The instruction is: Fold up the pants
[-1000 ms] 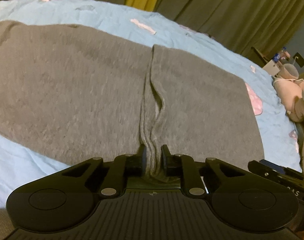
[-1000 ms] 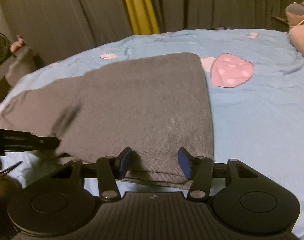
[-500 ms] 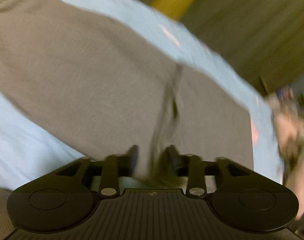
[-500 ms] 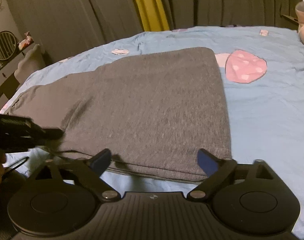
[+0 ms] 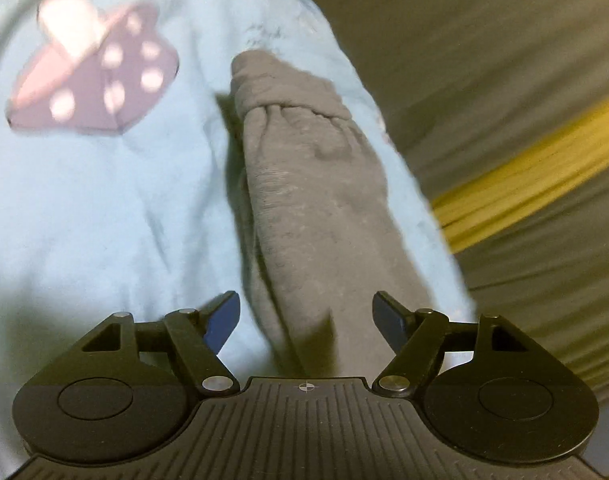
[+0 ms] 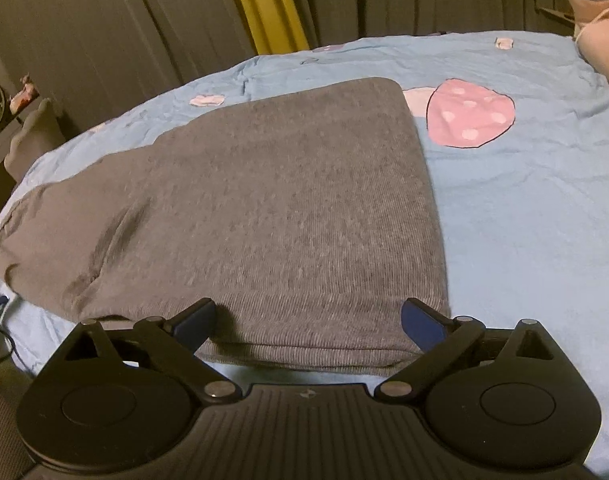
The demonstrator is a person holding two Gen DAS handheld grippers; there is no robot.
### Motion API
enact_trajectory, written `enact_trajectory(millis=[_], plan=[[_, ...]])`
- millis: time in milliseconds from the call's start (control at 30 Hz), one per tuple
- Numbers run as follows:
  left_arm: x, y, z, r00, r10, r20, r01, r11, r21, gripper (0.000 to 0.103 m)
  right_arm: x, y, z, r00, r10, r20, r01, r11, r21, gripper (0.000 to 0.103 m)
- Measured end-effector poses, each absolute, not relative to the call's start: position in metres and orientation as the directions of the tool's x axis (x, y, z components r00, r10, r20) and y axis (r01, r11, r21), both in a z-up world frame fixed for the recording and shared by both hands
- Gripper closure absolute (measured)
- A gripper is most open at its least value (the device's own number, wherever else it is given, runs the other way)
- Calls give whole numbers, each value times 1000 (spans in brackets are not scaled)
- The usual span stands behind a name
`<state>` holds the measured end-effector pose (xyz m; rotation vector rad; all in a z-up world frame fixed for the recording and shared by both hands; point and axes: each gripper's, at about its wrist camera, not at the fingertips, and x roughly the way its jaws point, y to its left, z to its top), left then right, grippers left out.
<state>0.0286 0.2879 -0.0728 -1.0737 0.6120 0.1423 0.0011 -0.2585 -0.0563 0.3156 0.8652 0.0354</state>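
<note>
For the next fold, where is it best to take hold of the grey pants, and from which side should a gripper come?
Probably grip the near edge of the grey pants, where the stacked layers show as a flat rim facing the right gripper. Come in low from the near side, one finger under that rim on the blue bedsheet. Its jaws stand open, pads not pressing the cloth.

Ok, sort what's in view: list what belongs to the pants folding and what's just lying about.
Part of the job:
- grey pants, folded flat on the bed
- right gripper, open over the near edge
- left gripper, jaws opening, pants cloth between them, pads clear of it

Just lying about:
- blue bedsheet
- pink mushroom print
- grey and yellow curtains
- plush toy
</note>
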Motion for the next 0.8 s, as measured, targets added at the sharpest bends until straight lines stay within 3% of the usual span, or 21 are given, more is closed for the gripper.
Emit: enact_trajectory(millis=[67, 167, 400, 500, 567, 633, 700, 800], plan=[[35, 296, -81, 837, -216, -502, -381, 429, -819, 25, 2, -261, -57, 655, 162, -738, 107, 947, 303, 4], [45, 305, -84, 824, -170, -540, -426, 441, -790, 26, 3, -261, -57, 658, 162, -735, 114, 944, 310, 4], [48, 324, -92, 851, -144, -505, -424, 381, -822, 26, 5, -261, -58, 664, 156, -731, 118, 944, 309, 4], [57, 332, -90, 855, -130, -502, -415, 408, -813, 32, 6, -262, -58, 670, 155, -726, 121, 942, 312, 4], [62, 333, -88, 850, -124, -513, -419, 431, -799, 56, 6, -262, -58, 672, 152, -725, 122, 942, 311, 4], [64, 331, -85, 848, -124, -514, -403, 480, -780, 72, 7, -261, -58, 672, 150, -725, 123, 943, 309, 4], [69, 329, -87, 833, -115, -541, -415, 515, -750, 74, 7, -261, -58, 674, 150, -724, 124, 942, 311, 4], [77, 333, -90, 831, -114, -544, -428, 494, -757, 66, 7, -262, -58, 677, 150, -721, 124, 942, 312, 4]])
